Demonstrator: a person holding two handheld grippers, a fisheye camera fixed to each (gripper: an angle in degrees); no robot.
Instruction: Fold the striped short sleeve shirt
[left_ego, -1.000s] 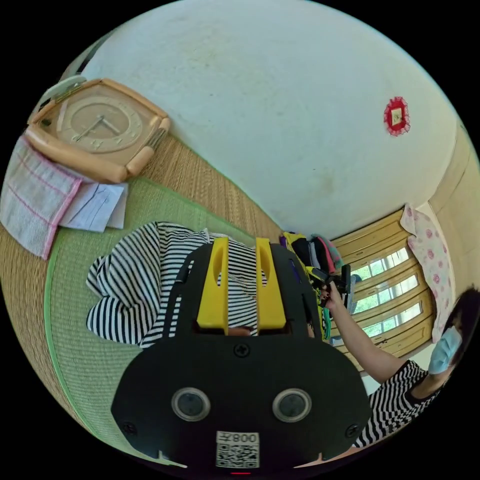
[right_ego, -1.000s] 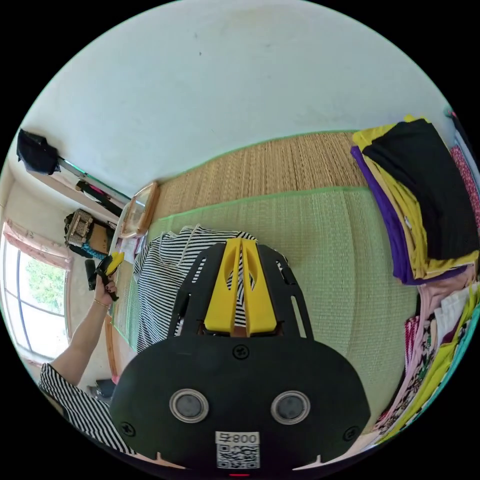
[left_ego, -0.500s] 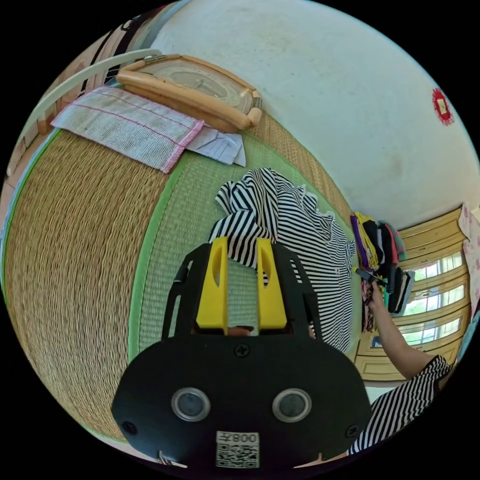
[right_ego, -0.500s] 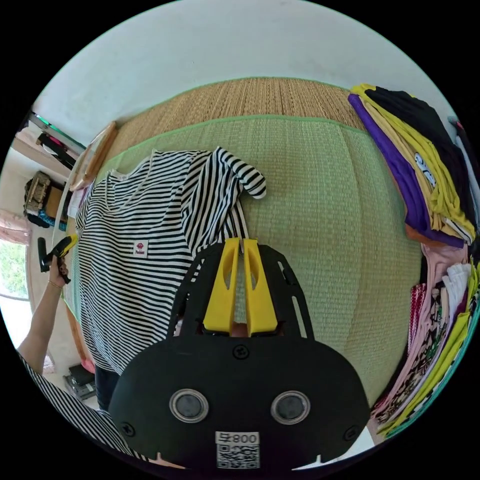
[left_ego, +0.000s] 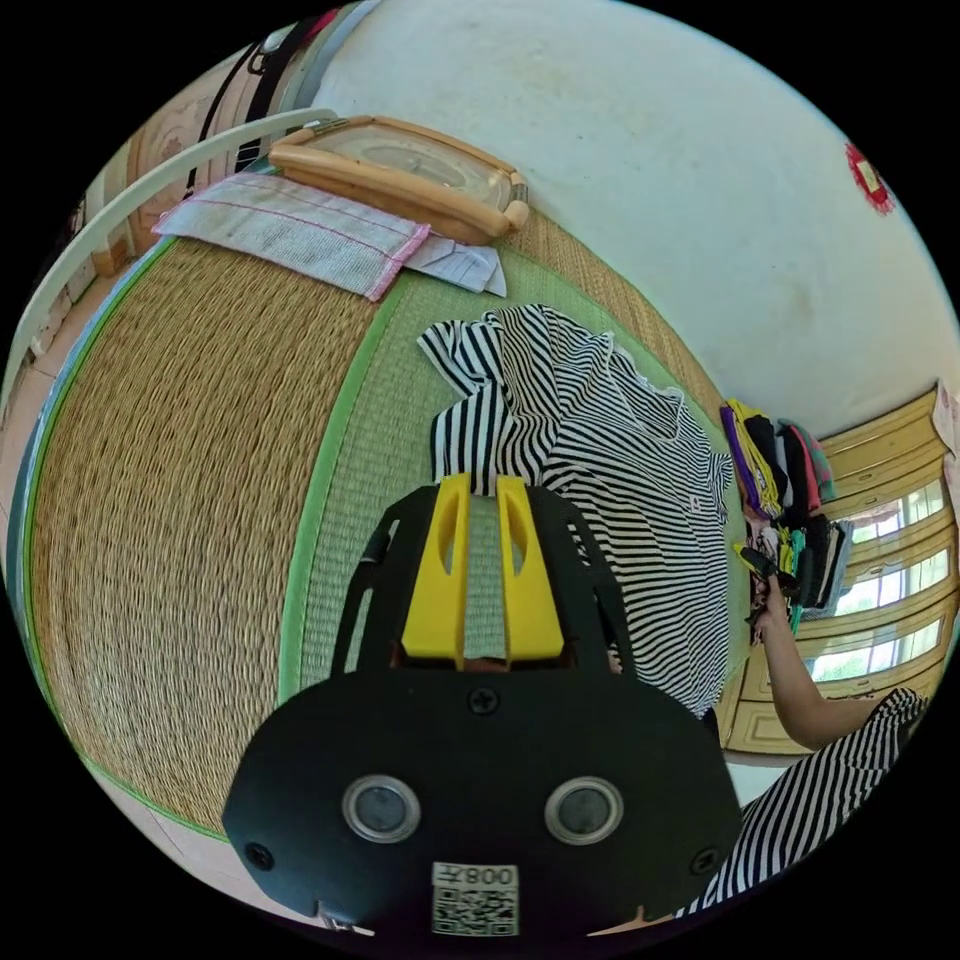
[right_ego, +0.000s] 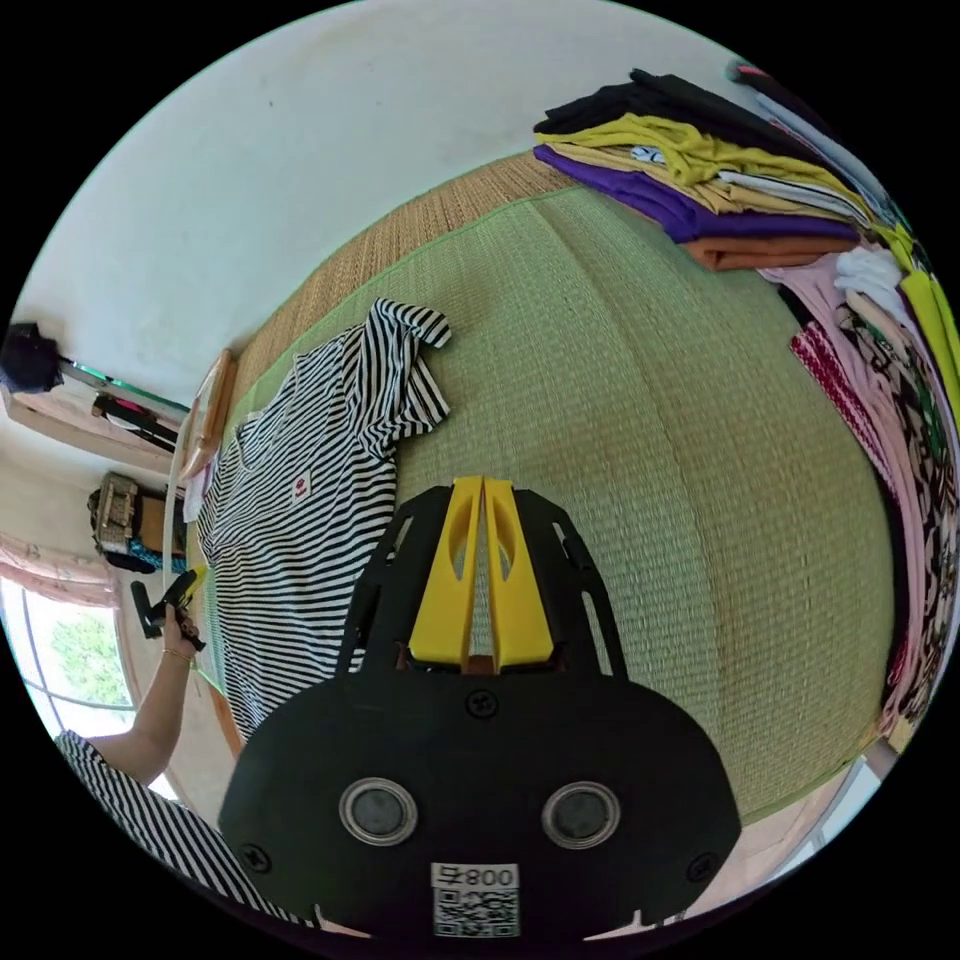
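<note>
Striped shirt (right_ego: 300, 500) flat, collar toward clock (left_ego: 400, 170)

Left tool (left_ego: 483, 487) slightly parted, right tool (right_ego: 483, 486) closed, empty.

We see a small white sticker (left_ego: 475, 898) with short print and a square code on the black body of the left gripper (left_ego: 483, 485). The right gripper (right_ego: 483, 483) has the same kind of white sticker (right_ego: 475, 898). The little red patch (right_ego: 298, 487) on the black and white striped short sleeve shirt (right_ego: 290, 570) is too small to read. So is the red paper sign (left_ego: 866, 178) on the white wall (left_ego: 650, 150).
</note>
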